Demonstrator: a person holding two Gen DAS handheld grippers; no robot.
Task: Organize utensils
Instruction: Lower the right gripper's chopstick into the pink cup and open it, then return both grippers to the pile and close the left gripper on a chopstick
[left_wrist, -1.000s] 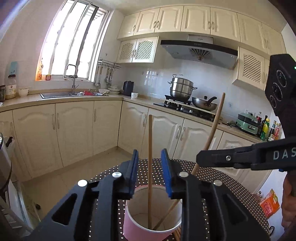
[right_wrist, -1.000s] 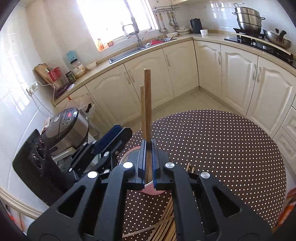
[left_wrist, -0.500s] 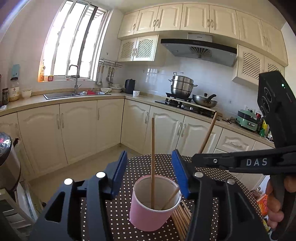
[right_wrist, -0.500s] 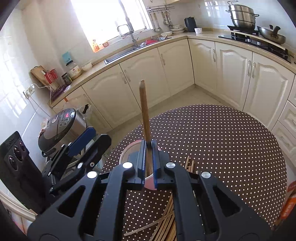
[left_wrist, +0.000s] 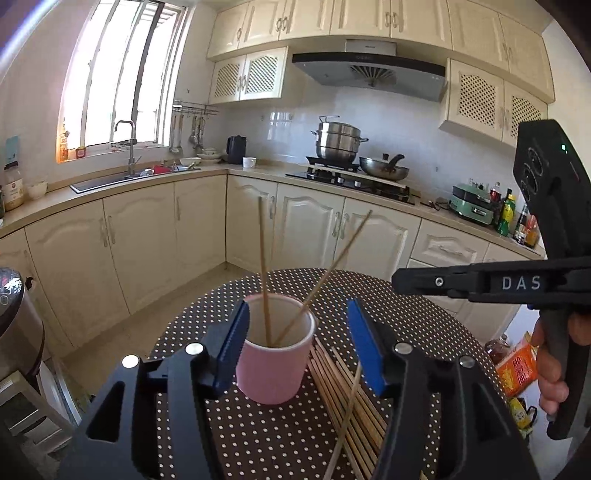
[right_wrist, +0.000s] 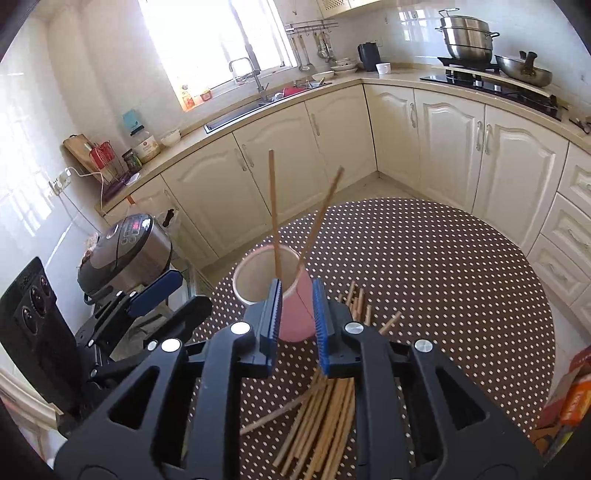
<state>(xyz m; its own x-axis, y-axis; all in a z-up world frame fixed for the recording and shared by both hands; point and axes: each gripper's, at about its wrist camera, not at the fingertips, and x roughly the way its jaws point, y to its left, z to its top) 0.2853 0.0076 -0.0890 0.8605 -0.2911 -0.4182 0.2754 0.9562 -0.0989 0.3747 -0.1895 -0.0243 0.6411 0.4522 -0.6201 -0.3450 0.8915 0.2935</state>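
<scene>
A pink cup stands on the brown dotted table. It holds two wooden chopsticks: one upright and one leaning right. My left gripper is open and its jaws are still opening. They stand wide on either side of the cup without touching it. My right gripper is just short of the cup, and its jaws are opening with nothing between the pads. A pile of loose chopsticks lies on the table right of the cup, under the right gripper.
A rice cooker stands off the table's left side. Orange packets lie beyond its right edge, near a hand on the right gripper's handle. Cream kitchen cabinets and a counter with a sink and stove ring the room.
Both grippers opened, let go of their chopsticks and drew back from the cup. The chopsticks now rest in it, and the right one has tipped to lean right.
</scene>
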